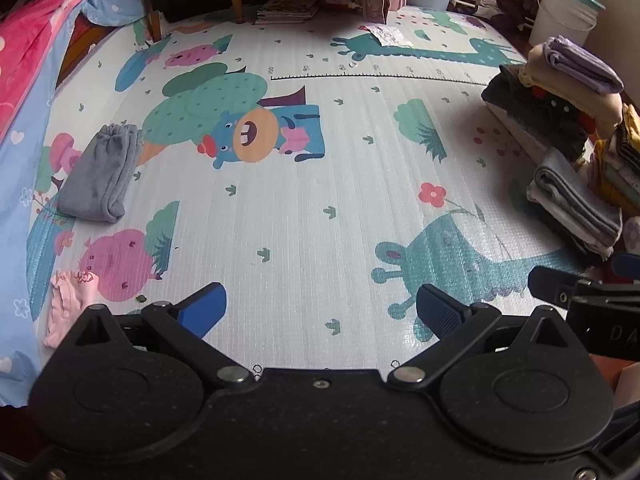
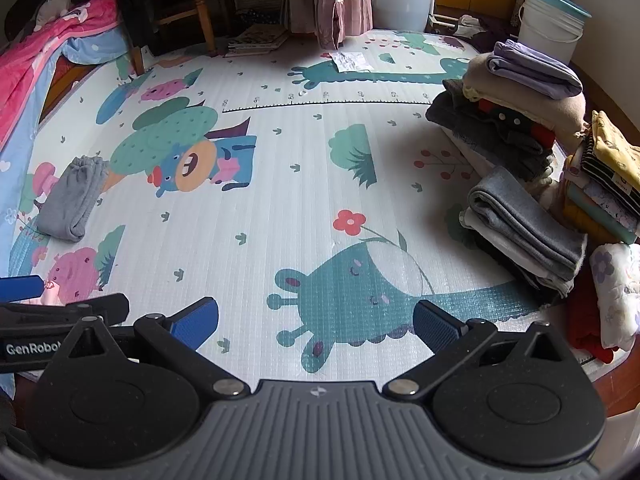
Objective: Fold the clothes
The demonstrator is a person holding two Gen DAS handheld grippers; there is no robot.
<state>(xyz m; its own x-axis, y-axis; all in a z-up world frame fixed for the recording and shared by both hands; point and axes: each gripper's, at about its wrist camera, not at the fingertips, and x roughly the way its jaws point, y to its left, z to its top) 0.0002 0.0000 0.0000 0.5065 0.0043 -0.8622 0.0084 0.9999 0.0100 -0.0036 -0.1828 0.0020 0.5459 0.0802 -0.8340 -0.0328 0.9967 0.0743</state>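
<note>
A folded grey garment (image 1: 100, 174) (image 2: 70, 202) lies on the cartoon play mat (image 1: 304, 208) (image 2: 288, 200) at the left. A small pink garment (image 1: 68, 304) (image 2: 50, 292) lies crumpled at the mat's near left edge. Stacks of folded clothes (image 1: 560, 120) (image 2: 516, 120) stand on the right. My left gripper (image 1: 320, 312) hovers open above the mat's near middle, nothing between its blue pads. My right gripper (image 2: 316, 320) is open too, over the teal animal print, holding nothing. Each gripper shows at the edge of the other's view.
A pink and blue quilt (image 1: 28, 80) hangs along the left. A wooden chair (image 2: 176, 4), a stack of books (image 2: 256, 40), a curtain (image 2: 336, 0) and white buckets (image 2: 552, 20) stand at the far side. A paper sheet (image 2: 350, 60) lies on the mat.
</note>
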